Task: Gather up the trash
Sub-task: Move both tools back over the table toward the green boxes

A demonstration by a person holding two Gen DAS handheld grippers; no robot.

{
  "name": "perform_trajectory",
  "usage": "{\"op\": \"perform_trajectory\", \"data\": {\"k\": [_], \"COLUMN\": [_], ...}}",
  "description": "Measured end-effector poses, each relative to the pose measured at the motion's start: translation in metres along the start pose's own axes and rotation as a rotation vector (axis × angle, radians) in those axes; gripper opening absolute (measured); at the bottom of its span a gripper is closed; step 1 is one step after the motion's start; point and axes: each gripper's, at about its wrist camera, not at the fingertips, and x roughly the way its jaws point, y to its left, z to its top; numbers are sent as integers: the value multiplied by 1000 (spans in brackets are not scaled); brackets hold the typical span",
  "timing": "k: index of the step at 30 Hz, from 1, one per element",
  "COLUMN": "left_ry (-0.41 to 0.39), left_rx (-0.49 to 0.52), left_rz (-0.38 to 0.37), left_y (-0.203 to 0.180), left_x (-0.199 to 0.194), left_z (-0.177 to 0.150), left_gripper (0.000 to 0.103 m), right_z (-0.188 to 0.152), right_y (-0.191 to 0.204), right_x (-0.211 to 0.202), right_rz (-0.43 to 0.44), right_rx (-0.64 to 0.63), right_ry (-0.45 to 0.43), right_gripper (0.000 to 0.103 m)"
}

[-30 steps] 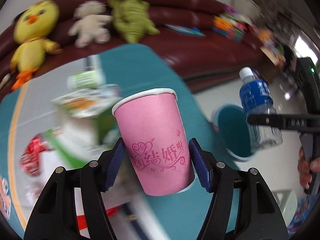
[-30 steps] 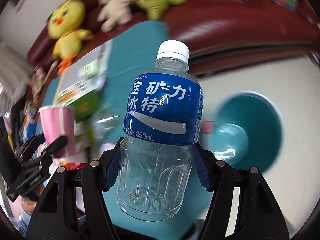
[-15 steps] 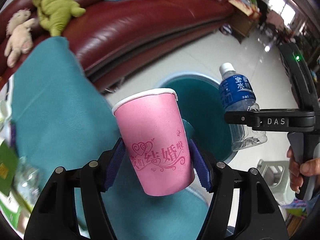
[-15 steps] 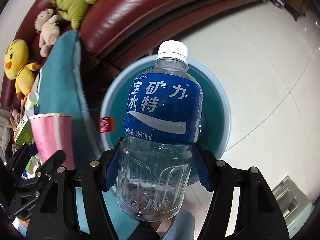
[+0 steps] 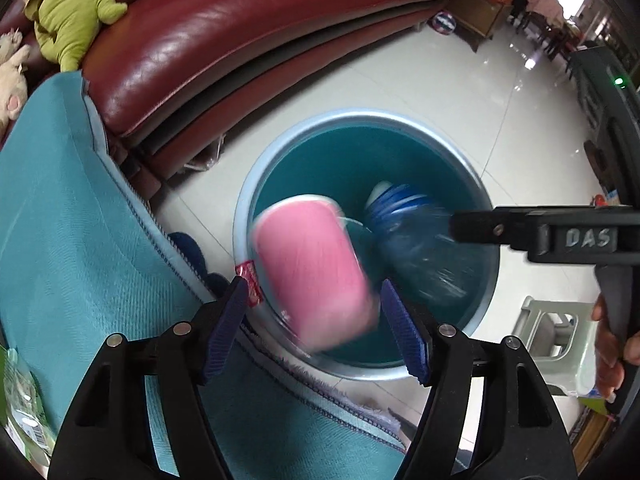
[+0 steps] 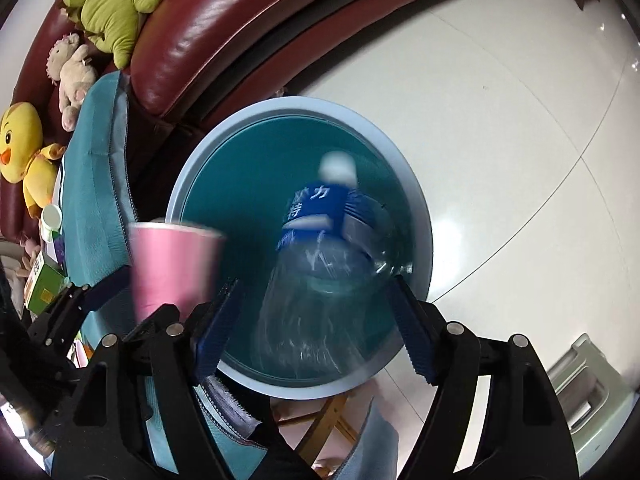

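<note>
Both grippers hang over a teal bin (image 5: 360, 114) that stands on the floor beside the table. My left gripper (image 5: 313, 284) points steeply down and its jaws are opening. The pink paper cup (image 5: 312, 272) is a blur between them, clear of both blue pads and dropping towards the bin. My right gripper (image 6: 314, 280) is likewise opening. The clear bottle with the blue label (image 6: 316, 216) is smeared by motion below its pads, falling into the bin (image 6: 300, 102). The right wrist view also catches the cup (image 6: 172, 268) at left, while the left wrist view has the bottle (image 5: 408, 240) at right.
A dark red leather sofa (image 5: 224, 32) with plush toys (image 6: 108, 8) curves behind the bin. The teal-covered table (image 5: 72, 232) borders the bin on the left, with cartons (image 6: 42, 284) on it. A pale plastic stool (image 5: 552, 332) stands to the right on the glossy tiled floor (image 6: 520, 120).
Both grippers have swung from over the table to above the bin and tipped downward. Their jaws have spread, and the cup and the bottle have slipped out and are falling.
</note>
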Motion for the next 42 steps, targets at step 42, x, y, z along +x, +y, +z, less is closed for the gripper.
{"op": "perform_trajectory", "data": {"k": [42], "left_ry": [-209], "left_rx": [-416], "left_rz": [102], "left_y": [185], "left_x": [-174], "left_z": [-210], "left_gripper": [81], "right_z": [-81], "right_y": [227], "right_x": [-36], "right_rz": [-55], "right_rx": [-416], "right_ry": [-8], "right_gripper": [79]}}
